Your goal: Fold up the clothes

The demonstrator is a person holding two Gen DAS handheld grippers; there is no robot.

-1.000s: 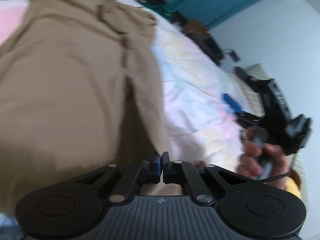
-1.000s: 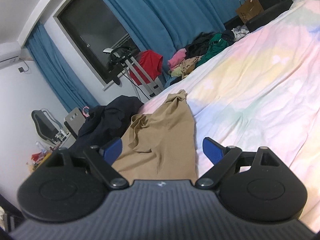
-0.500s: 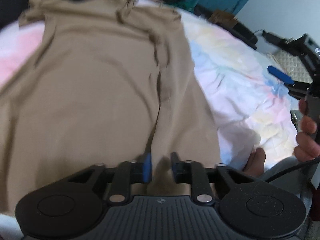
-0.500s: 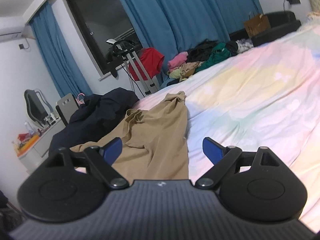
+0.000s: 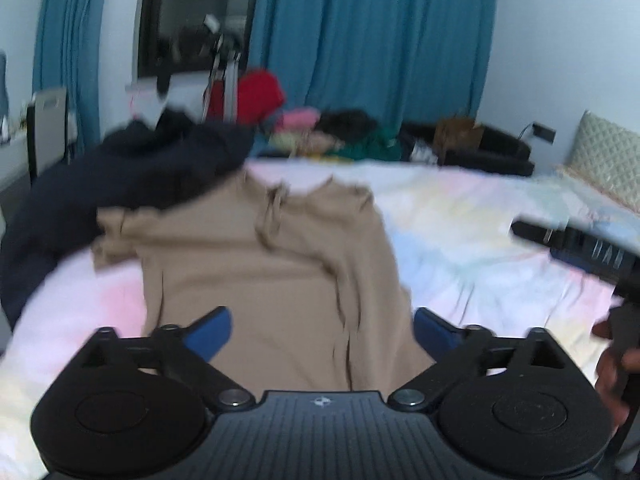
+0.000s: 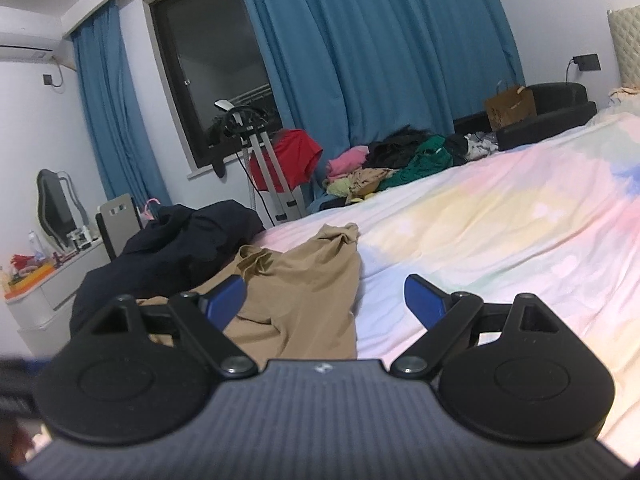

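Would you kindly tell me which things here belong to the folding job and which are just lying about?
Job in hand:
- tan shirt
- left gripper, jaws opening, nothing between them
- right gripper, open

Lying about:
- dark garment
- clothes pile
- paper bag

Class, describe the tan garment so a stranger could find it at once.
Start at the bed with the pastel sheet. Near its left side lies the tan garment, spread fairly flat. The dark navy garment heaped beside it is bunched, and the clothes pile lies beyond the bed.
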